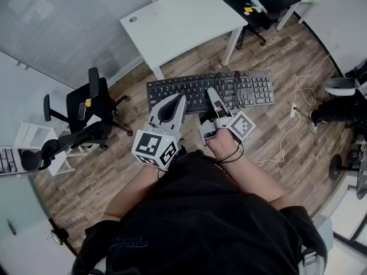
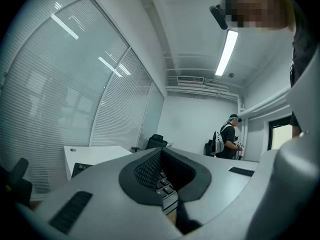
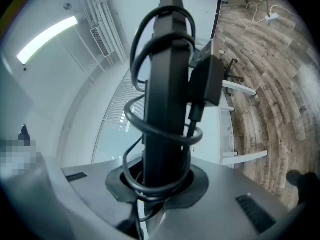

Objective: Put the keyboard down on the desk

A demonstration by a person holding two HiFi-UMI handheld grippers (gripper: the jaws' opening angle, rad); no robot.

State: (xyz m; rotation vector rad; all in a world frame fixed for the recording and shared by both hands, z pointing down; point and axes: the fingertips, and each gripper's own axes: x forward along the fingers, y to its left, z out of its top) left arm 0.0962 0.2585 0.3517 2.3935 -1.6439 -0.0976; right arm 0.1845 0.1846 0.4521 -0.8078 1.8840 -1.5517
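Note:
A black keyboard (image 1: pixel 252 89) hangs in the air over the wooden floor, just in front of the white desk (image 1: pixel 183 22). Its cable (image 1: pixel 235 87) is wound around its right half. My left gripper (image 1: pixel 179 99) is shut on the keyboard's near edge at the left of its middle. My right gripper (image 1: pixel 211 93) is shut on the near edge beside it. In the left gripper view, keys of the keyboard (image 2: pixel 165 185) show between the closed jaws of the left gripper (image 2: pixel 167 176). In the right gripper view the keyboard (image 3: pixel 167 74) stands edge-on in the right gripper (image 3: pixel 160 184), with the cable (image 3: pixel 150 129) looped around it.
A black office chair (image 1: pixel 86 107) stands left of me, another chair (image 1: pixel 258 4) behind the desk at the top right. A white power strip (image 1: pixel 294 111) with a cord lies on the floor at the right. A person (image 2: pixel 227 141) stands at the room's far end.

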